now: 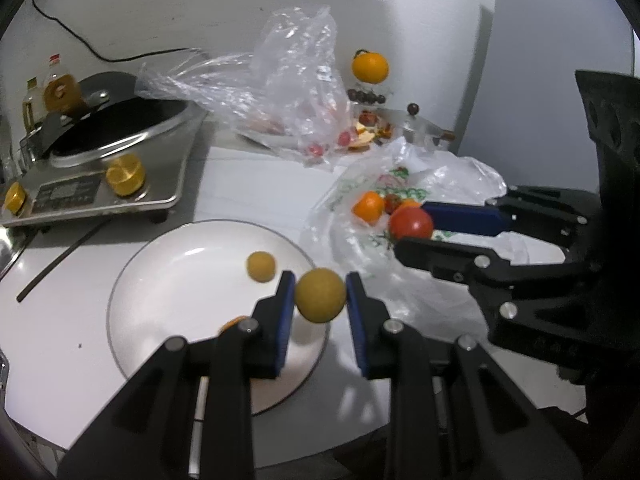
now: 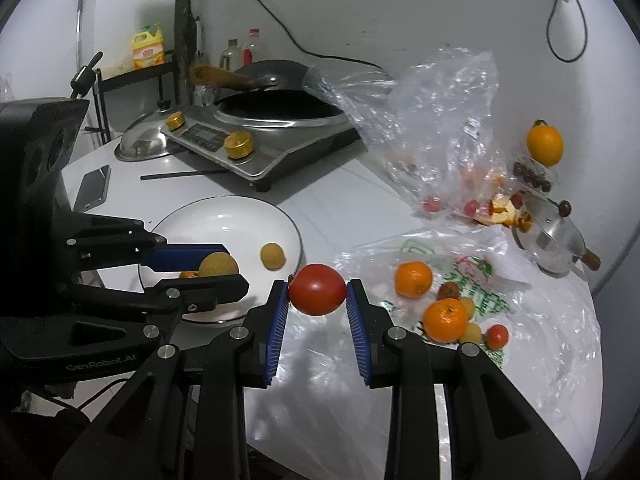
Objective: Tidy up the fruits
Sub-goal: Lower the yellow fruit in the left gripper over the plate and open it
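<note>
Tongs on the left (image 1: 320,294) are clamped on a yellow fruit (image 1: 320,295) above the near rim of a white plate (image 1: 168,280); the right tongs (image 2: 317,290) are clamped on a red tomato (image 2: 317,289) beside that plate. "GenRobot.AI" is printed on the left tongs' body in the right wrist view only. A second yellow fruit (image 1: 261,266) lies on the plate. Oranges (image 2: 413,279) and small fruits rest on a printed plastic bag (image 2: 492,300) on the white surface (image 1: 248,184). A phone (image 2: 93,188), a pot lid (image 2: 142,142) and a yellow bottle (image 2: 148,46) are seen only from the right wrist.
</note>
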`<state>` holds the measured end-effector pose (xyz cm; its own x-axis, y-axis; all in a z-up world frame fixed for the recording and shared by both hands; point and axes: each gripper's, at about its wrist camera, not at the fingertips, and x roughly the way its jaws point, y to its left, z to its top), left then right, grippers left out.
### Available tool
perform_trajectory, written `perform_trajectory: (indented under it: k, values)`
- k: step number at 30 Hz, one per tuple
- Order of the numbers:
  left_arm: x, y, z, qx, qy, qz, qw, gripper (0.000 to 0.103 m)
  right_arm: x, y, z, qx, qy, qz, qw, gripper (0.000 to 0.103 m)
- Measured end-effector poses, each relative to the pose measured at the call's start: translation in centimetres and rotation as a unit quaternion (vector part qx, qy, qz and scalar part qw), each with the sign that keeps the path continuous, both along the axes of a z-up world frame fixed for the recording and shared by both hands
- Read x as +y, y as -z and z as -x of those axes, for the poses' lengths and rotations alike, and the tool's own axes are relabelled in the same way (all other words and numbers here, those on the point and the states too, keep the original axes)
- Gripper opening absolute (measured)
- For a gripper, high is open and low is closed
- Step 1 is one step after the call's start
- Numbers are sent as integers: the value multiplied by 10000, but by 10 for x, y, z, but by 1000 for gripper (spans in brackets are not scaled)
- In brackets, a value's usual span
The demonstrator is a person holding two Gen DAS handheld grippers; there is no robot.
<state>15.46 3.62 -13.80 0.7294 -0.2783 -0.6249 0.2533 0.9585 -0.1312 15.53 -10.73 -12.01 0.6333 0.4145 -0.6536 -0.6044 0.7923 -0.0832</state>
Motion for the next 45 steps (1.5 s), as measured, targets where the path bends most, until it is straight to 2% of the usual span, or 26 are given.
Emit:
perform_trajectory:
  k: [5,8,12,24,40,45]
  values:
    - [20,0,4,-23,-156,41,9999,26,17,-1,-1,-24,-123,54,9999,32]
    - [28,0,8,-93,-275,-105,9995,26,28,-2,-2,-32,-186,77,9998,32]
    - [42,3,12,-105,-391,-114,9991,26,40,0,-2,-6,-283,125,9995,32]
    - [79,20,18,34,-719,-104,9974,26,80,9,-3,79,-613,279,9977,32]
    - [99,48,-7,336,-817,-154,9960,26,110,27,-23,321,-746,348,9961,32]
    - [98,53,-16,442,-716,-187,9963,26,117,33,-34,422,-819,330,9952,32]
